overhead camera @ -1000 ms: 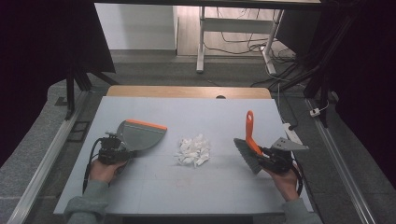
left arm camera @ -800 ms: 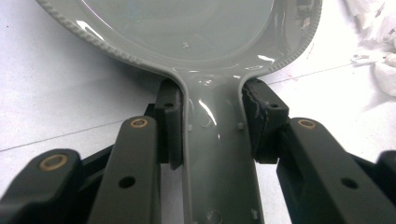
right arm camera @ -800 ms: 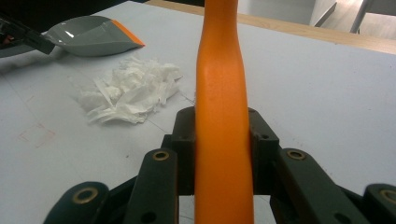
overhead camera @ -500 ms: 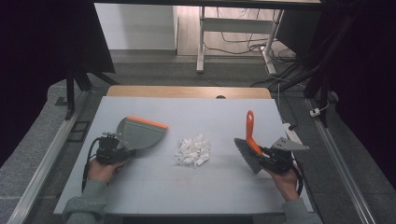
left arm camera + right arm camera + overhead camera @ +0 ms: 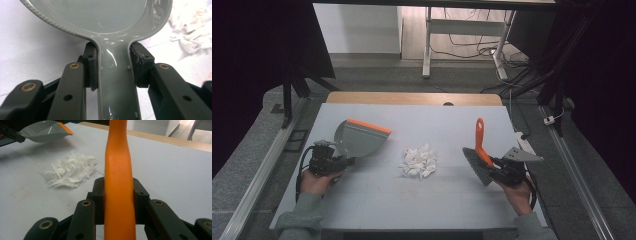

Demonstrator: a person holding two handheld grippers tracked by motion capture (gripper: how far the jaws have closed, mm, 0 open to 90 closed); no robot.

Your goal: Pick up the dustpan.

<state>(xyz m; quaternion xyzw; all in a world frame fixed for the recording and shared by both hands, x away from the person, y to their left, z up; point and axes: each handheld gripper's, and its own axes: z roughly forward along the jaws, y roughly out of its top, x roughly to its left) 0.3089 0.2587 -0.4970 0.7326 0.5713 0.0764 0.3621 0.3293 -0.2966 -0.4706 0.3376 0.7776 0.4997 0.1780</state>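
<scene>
A grey dustpan with an orange lip is held above the table's left side; my left gripper is shut on its grey handle, both pads pressing its sides. My right gripper is shut on the orange handle of a hand brush, whose dark bristles point down and left at the table's right. A pile of torn white paper scraps lies on the table between the two tools, and it is seen too in the right gripper view with the dustpan beyond it.
The white tabletop has a wooden strip along its far edge. A grey metal rail runs along the left side. Beyond the table stand a desk frame and loose cables on the floor.
The dustpan and left hand have shifted slightly. The brush and right hand have stayed where they were.
</scene>
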